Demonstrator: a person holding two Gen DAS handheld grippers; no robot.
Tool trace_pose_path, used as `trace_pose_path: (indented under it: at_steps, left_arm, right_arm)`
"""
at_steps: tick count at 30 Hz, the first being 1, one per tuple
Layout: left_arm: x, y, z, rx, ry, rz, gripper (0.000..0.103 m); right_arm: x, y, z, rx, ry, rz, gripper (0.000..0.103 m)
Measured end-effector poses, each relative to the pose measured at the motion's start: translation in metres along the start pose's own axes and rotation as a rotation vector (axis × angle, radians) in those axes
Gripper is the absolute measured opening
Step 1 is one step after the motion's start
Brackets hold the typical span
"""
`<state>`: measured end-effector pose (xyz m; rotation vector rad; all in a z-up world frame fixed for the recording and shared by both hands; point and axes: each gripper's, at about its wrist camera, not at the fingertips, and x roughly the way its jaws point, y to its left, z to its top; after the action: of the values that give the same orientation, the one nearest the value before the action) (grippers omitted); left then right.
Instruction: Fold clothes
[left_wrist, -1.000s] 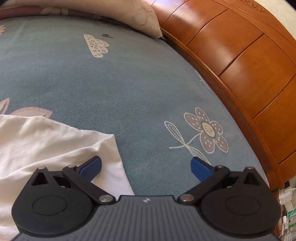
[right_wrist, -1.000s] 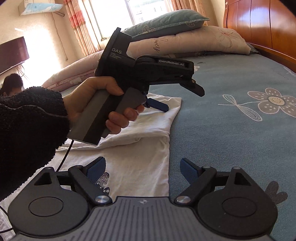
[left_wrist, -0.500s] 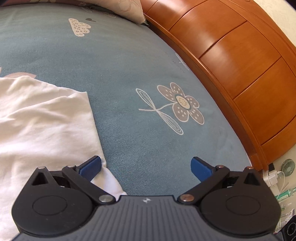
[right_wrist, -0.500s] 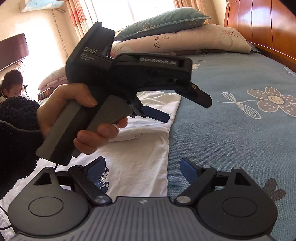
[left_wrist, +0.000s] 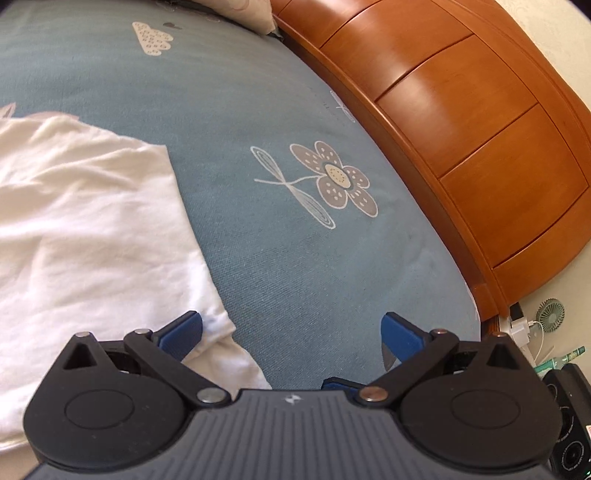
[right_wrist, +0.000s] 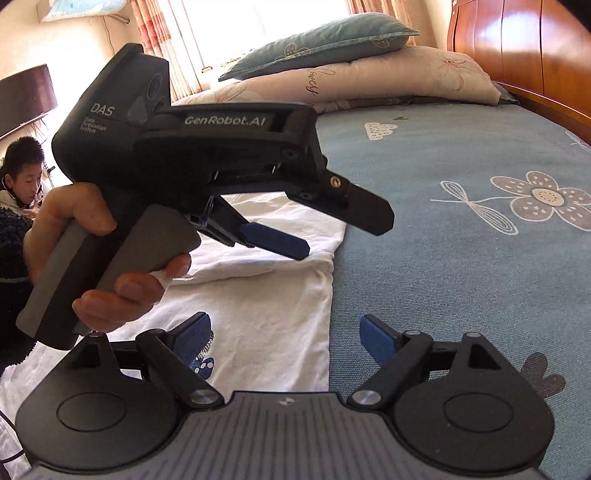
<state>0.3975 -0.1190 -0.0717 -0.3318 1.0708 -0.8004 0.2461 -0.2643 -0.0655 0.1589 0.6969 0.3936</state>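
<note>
Right wrist view: white T-shirt (right_wrist: 258, 302) partly folded on bed (right_wrist: 461, 258), left of frame.
Left gripper (right_wrist: 340, 232): jaws open, empty.
Right gripper (right_wrist: 284, 332): jaws open, empty.
Left to do: more folds.

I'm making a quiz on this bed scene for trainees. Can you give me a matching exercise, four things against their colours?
Things:
1. Shirt
2. Bedsheet
3. Headboard
4. Top pillow

Colours:
A. Orange-brown wood
B. Teal with a flower print, lying on a beige pillow
C. White
D. Blue-grey, printed with large flowers

Pairs: 1-C, 2-D, 3-A, 4-B
</note>
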Motion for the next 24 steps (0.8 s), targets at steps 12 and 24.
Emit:
trace_pose_path:
  at_steps: [12,24]
  left_arm:
    - [-0.080,-0.025,-0.001,0.032,-0.077,0.098,0.102]
    - [-0.263,-0.095,-0.074,0.118,-0.261,0.346,0.102]
  right_arm:
    - [-0.019,0.013,0.012,-0.028,-0.030,-0.031,0.091]
    - [-0.117,0.067,0.026,-0.158,-0.259,-0.067,0.103]
